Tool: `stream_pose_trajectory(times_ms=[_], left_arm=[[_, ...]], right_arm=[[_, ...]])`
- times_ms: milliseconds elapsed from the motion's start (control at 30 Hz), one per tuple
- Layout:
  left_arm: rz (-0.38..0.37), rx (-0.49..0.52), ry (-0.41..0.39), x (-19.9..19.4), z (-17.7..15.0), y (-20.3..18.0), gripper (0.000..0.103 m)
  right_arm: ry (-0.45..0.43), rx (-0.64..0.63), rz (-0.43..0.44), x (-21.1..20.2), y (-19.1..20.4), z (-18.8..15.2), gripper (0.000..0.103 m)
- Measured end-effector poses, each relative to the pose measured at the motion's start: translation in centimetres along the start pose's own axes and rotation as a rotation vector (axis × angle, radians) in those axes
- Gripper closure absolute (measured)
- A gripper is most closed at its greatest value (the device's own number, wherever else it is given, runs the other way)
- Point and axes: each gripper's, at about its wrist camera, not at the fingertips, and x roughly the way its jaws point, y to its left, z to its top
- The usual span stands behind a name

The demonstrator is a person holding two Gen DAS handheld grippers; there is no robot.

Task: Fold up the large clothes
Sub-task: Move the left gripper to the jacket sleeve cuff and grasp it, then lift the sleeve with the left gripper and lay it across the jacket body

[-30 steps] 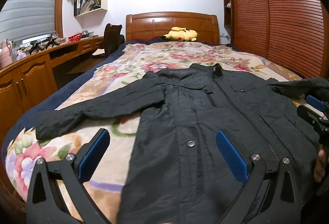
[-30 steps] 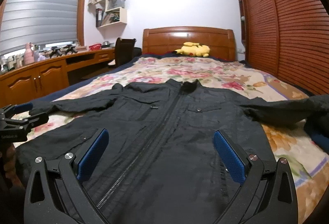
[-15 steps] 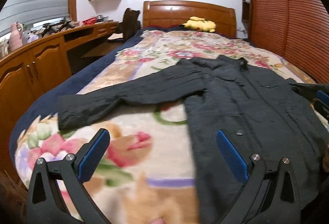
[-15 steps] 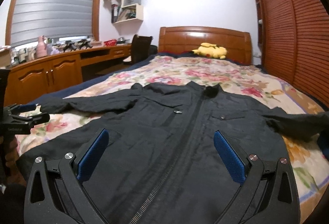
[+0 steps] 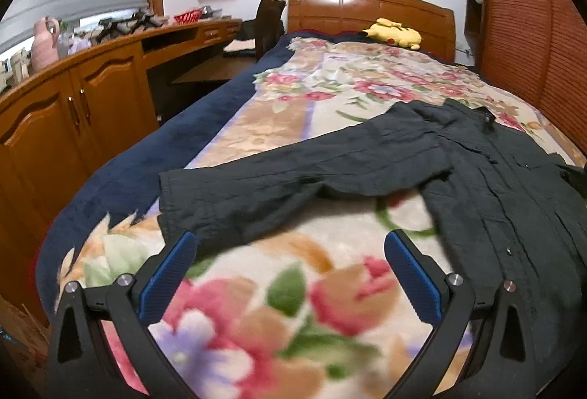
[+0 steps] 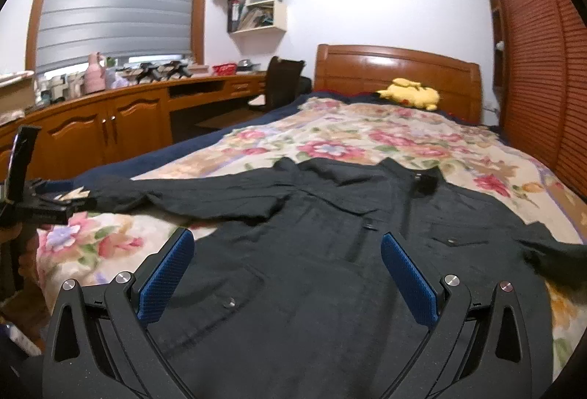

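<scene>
A large dark jacket (image 6: 330, 252) lies flat, front up, on the floral bedspread (image 6: 367, 127), collar toward the headboard and both sleeves spread out. In the left wrist view its left sleeve (image 5: 279, 179) stretches toward me, the cuff just beyond my left gripper (image 5: 290, 267), which is open and empty above the bedspread (image 5: 264, 318). My right gripper (image 6: 288, 267) is open and empty over the jacket's lower front. The left gripper (image 6: 47, 208) also shows at the left edge of the right wrist view, close to the sleeve cuff.
A yellow plush toy (image 6: 411, 94) rests by the wooden headboard (image 6: 396, 69). A wooden desk and cabinets (image 5: 73, 113) run along the left with a dark chair (image 6: 282, 80). Slatted wardrobe doors (image 6: 543, 69) line the right. A dark blue blanket edge (image 5: 121, 179) hangs on the bed's left.
My left gripper has swung left, away from the jacket body to the left sleeve cuff. My right gripper has shifted left over the jacket front. Both stay open.
</scene>
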Motion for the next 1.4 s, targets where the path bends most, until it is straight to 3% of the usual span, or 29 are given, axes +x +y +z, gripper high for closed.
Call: stream_pose_trajectory(times_ms=[133, 333, 467, 700, 900, 1000, 1033, 1067, 1167, 1400], left_arm=[[-0.012, -0.046, 0.022, 1.6, 0.5, 2.5, 0.009], [0.035, -0.129, 0.087, 4.9, 0.4, 6.8, 0.019], [0.071, -0.192, 0.127, 6.7, 0.2, 9.2, 0.02], [0.038, -0.295, 0.188, 9.3, -0.4, 11.4, 0.021], [0.07, -0.305, 0.222, 10.3, -0.4, 11.4, 0.044], [0.085, -0.292, 0.232, 10.4, -0.4, 11.4, 0.072], [0.069, -0.293, 0.233, 10.4, -0.3, 11.3, 0.086], [0.052, -0.298, 0.24, 10.2, -0.2, 11.2, 0.091], [0.048, -0.27, 0.235, 9.2, 0.7, 10.2, 0.096], [0.047, -0.148, 0.132, 4.6, 4.8, 4.6, 0.097]], right_arm=[[0.044, -0.03, 0.038, 2.0, 0.8, -0.8, 0.0], [0.116, -0.019, 0.083, 4.3, 0.6, -2.1, 0.0], [0.135, -0.02, 0.095, 4.8, 0.7, -2.6, 0.0], [0.146, -0.046, 0.091, 5.1, 1.3, -3.0, 0.0], [0.152, -0.053, 0.092, 5.2, 1.4, -3.0, 0.0], [0.151, -0.053, 0.091, 5.2, 1.3, -3.0, 0.0], [0.151, -0.053, 0.091, 5.2, 1.4, -3.0, 0.0], [0.151, -0.052, 0.093, 5.2, 1.3, -3.0, 0.0], [0.155, -0.053, 0.109, 4.8, 1.3, -2.9, 0.0], [0.135, -0.064, 0.09, 2.9, -0.8, -2.1, 0.0]])
